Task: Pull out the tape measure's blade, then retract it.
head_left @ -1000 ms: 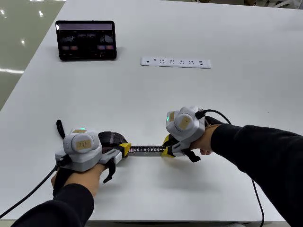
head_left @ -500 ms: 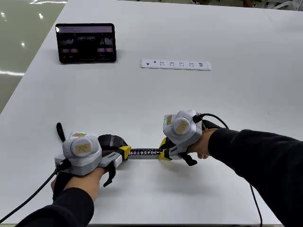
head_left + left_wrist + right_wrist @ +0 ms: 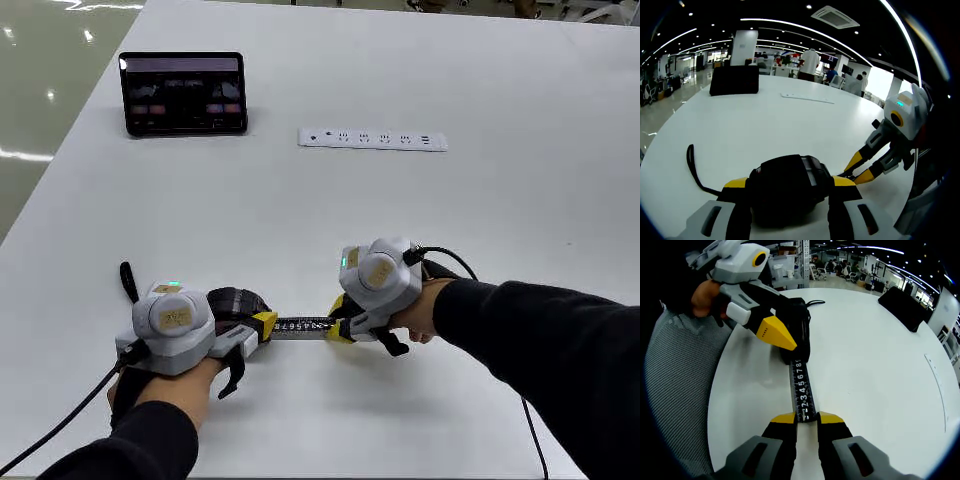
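Currently the left tongs (image 3: 790,182) clamp the tape measure case (image 3: 236,300) on the desk (image 3: 420,210). The right tongs (image 3: 807,417) pinch the short exposed blade (image 3: 800,382) at its tip. Retraction appears in hand; next, guide the tip steadily to the case.

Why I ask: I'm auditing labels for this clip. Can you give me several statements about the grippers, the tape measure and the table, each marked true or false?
1. The left gripper is shut on the tape measure's case. True.
2. The right gripper pinches the blade near its tip. True.
3. The blade is fully inside the case. False: a short numbered stretch runs from the case to the right gripper.
4. The power strip lies flat on the table, right of the tablet in the head view. True.
5. The tablet lies between the two grippers. False: it stands propped toward the table's far left, beyond both.
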Available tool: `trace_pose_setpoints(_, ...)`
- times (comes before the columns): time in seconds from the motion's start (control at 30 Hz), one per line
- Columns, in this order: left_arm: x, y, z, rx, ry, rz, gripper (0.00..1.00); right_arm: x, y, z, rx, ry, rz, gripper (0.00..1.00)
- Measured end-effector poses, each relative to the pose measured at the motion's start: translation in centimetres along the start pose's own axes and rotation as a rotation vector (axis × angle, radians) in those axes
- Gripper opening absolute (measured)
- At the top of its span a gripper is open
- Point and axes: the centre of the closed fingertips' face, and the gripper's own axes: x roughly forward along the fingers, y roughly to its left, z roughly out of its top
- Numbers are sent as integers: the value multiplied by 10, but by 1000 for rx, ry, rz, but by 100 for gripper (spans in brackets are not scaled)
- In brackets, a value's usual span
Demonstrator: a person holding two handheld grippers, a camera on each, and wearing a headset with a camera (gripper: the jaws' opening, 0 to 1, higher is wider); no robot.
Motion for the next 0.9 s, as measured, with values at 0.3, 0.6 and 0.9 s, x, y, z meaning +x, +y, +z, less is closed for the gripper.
trace_pose_setpoints(0.3, 1, 0, 0, -1, 1, -2, 57, 3, 2, 5, 17, -23, 1, 11)
trace_pose_setpoints(0.6, 1, 0, 0, -3, 1, -2, 57, 6, 4, 10, 13, -38, -1, 11)
trace_pose_setpoints(0.9, 0, 0, 0, -5, 1, -3, 58, 11, 5, 17, 16, -58, -3, 11)
